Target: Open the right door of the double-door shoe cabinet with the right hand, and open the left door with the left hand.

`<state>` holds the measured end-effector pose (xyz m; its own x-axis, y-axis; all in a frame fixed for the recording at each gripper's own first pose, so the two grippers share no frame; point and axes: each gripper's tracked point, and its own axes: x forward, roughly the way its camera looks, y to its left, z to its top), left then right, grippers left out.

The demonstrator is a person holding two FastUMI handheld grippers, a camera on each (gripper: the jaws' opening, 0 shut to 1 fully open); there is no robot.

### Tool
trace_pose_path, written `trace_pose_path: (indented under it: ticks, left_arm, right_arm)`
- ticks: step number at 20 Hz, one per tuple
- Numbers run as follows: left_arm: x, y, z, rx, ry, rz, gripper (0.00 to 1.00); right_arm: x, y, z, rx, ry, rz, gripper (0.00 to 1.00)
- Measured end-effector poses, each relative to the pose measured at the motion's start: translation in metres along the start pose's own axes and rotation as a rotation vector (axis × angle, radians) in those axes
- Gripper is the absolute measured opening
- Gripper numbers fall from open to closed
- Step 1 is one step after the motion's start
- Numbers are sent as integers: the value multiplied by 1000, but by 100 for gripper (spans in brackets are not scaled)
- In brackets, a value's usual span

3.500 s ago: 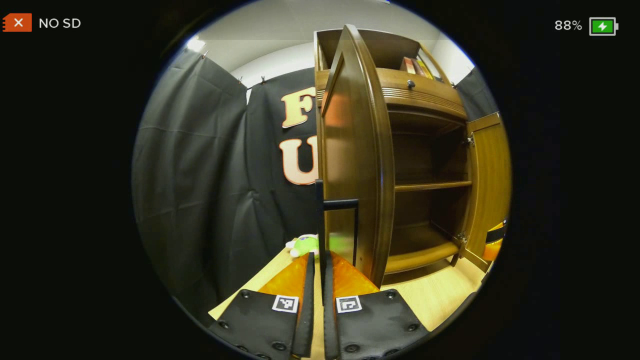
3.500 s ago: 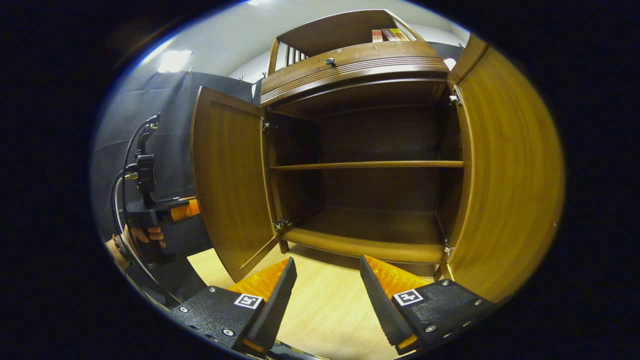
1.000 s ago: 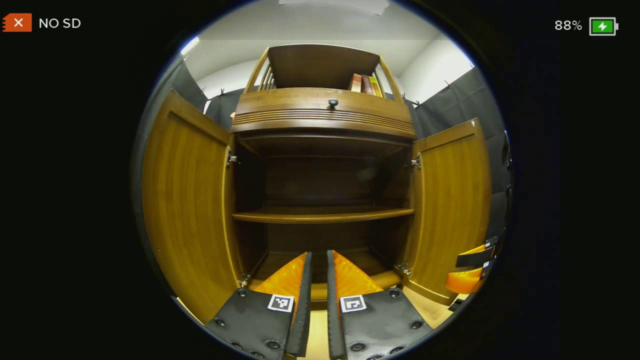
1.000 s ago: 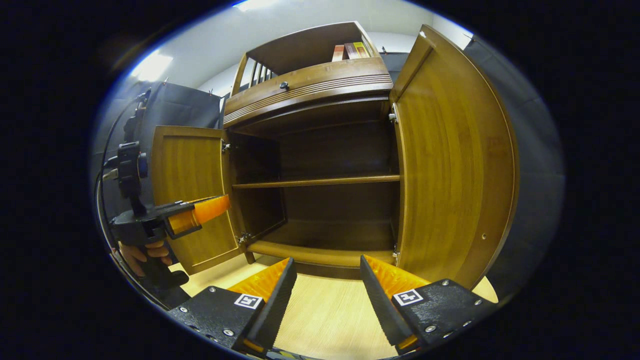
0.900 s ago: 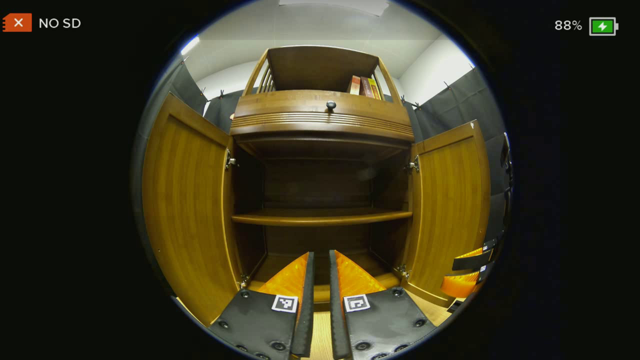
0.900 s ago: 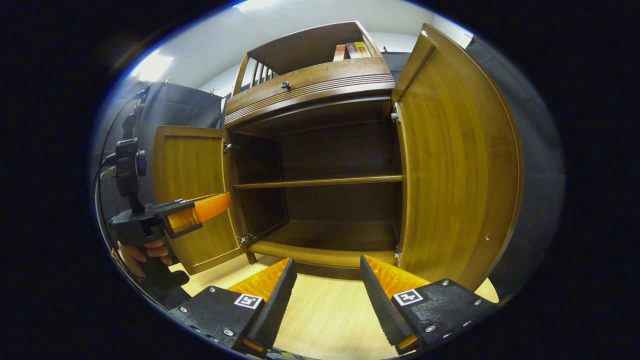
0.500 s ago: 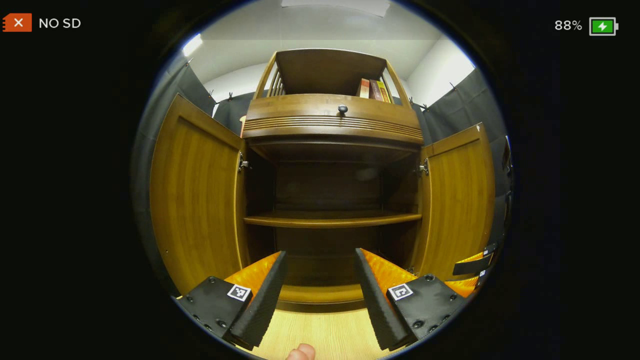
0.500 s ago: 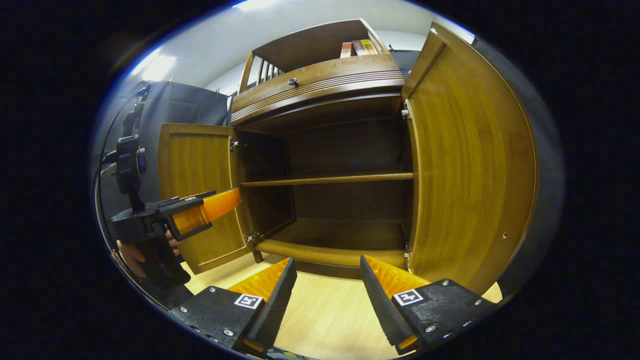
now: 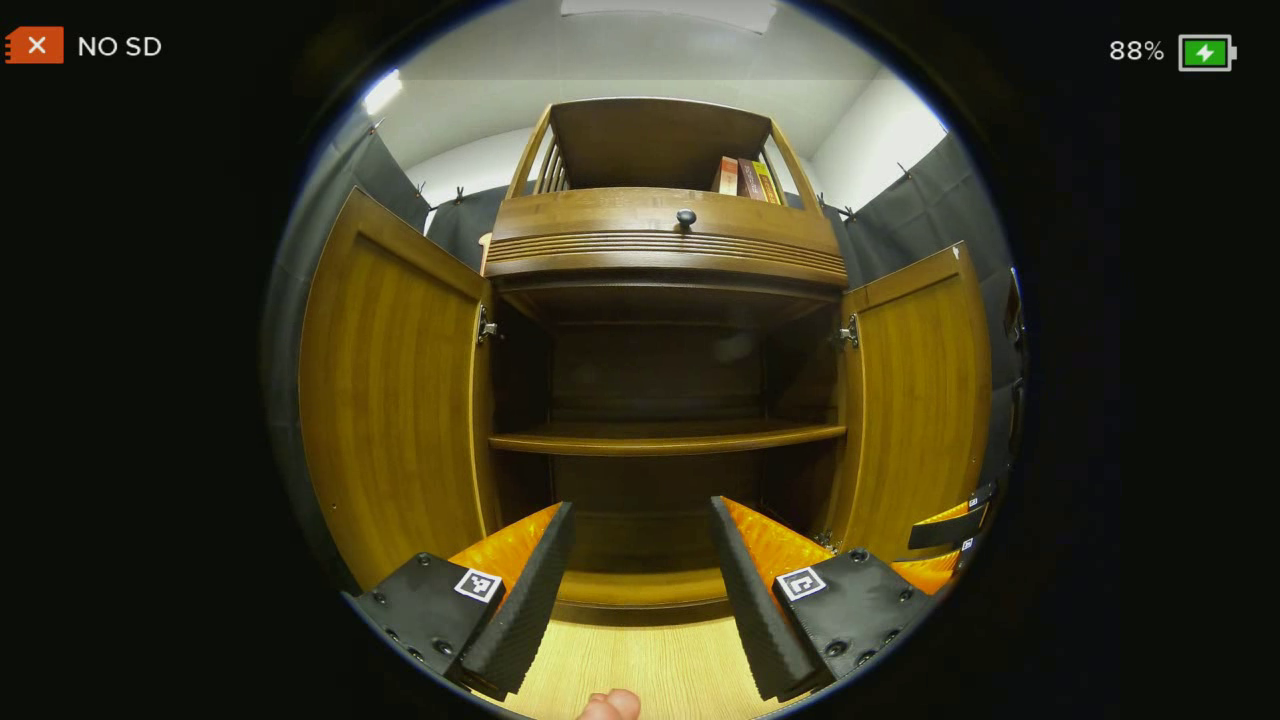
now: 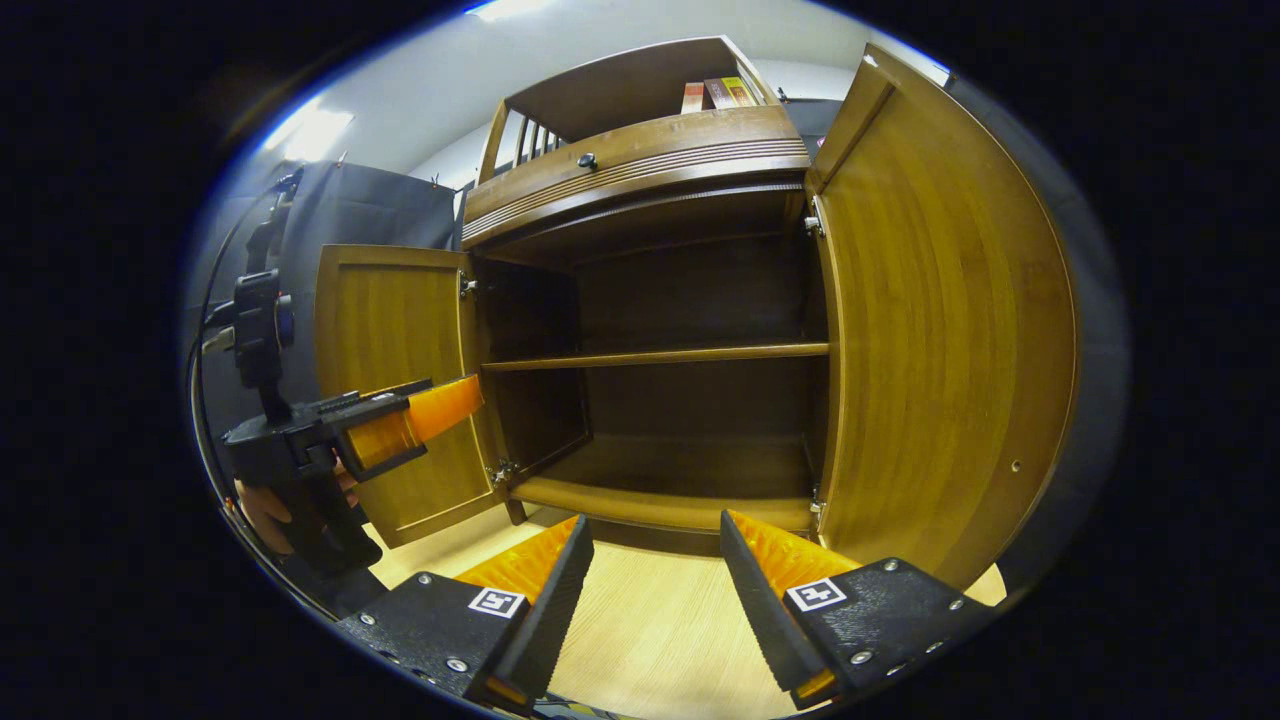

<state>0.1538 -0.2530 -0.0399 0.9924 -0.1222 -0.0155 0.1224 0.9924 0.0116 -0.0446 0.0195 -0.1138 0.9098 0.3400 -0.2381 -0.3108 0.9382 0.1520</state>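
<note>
The brown wooden shoe cabinet (image 9: 665,245) stands straight ahead with both doors swung wide. Its left door (image 9: 390,390) and right door (image 9: 915,400) flank a dark inside with one shelf (image 9: 665,438). My left gripper (image 9: 640,520) is open in front of the cabinet's bottom board, holding nothing. In the right gripper view the right door (image 10: 940,330) looms close on the right and the left door (image 10: 395,370) lies farther off. My right gripper (image 10: 655,545) is open over the floor, nothing between its fingers. The left gripper (image 10: 415,420), held by a hand (image 10: 265,510), hangs before the left door.
A drawer with a dark knob (image 9: 686,217) sits above the doors, and several books (image 9: 745,178) stand on the top shelf. Light wooden floor (image 10: 650,630) runs up to the cabinet. A fingertip (image 9: 608,706) pokes in at the bottom edge. Black cloth (image 9: 930,215) hangs behind.
My left gripper let go of the left door's handle, swung round to face the cabinet and opened its fingers. The left door stands wider. The right gripper stayed open and shifted only slightly.
</note>
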Motion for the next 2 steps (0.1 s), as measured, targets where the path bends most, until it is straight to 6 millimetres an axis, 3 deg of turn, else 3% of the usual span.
trace_pose_path:
  ticks: [2]
  left_arm:
    - [1, 0, 0, 4, 2, -4, 80]
  right_arm:
    - [0, -1, -1, 6, 1, -2, 80]
